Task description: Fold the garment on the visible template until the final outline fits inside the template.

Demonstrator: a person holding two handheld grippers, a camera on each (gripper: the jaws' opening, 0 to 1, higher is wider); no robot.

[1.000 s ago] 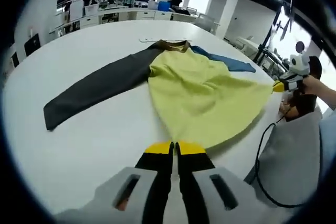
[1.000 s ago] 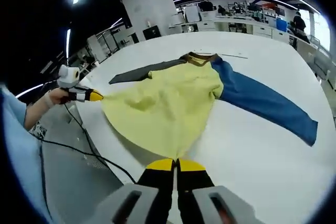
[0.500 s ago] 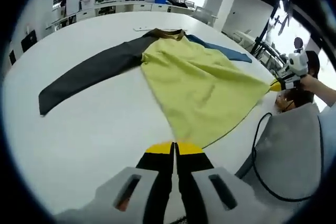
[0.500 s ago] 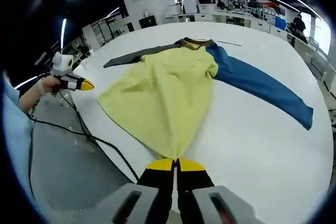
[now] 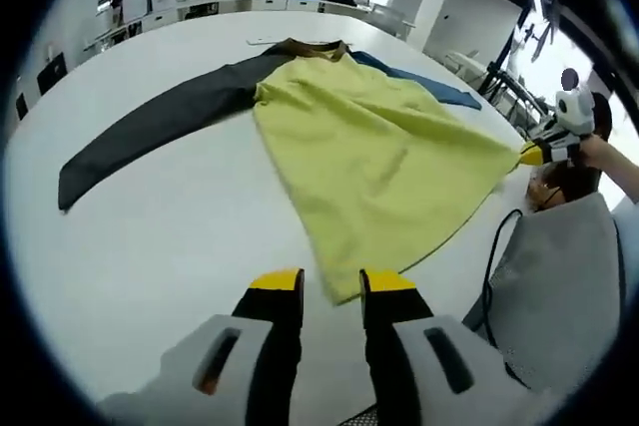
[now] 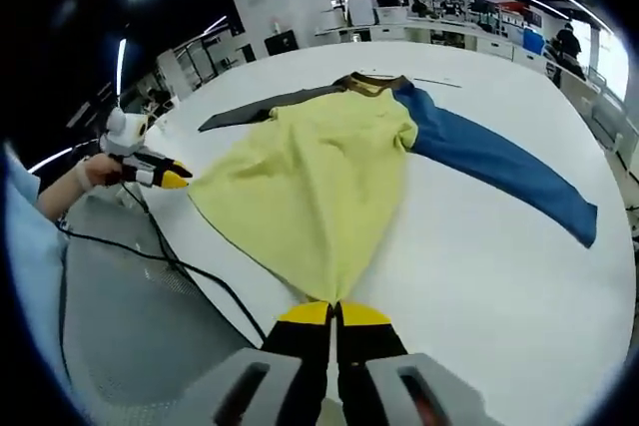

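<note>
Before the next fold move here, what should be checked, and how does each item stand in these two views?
1. Left gripper jaws apart, hem corner of the garment lying just ahead of them, not gripped: not ok for a pull.
2. Right gripper jaws together on the other hem corner: ok.
3. Yellow body flat on the table: ok, with slight ripples.
4. Dark sleeve and blue sleeve spread out, unfolded, fully on the table: ok.
5. Template outline visible under or around the garment: cannot tell.
6. Hem overhanging the near table edge: cannot tell.
</note>
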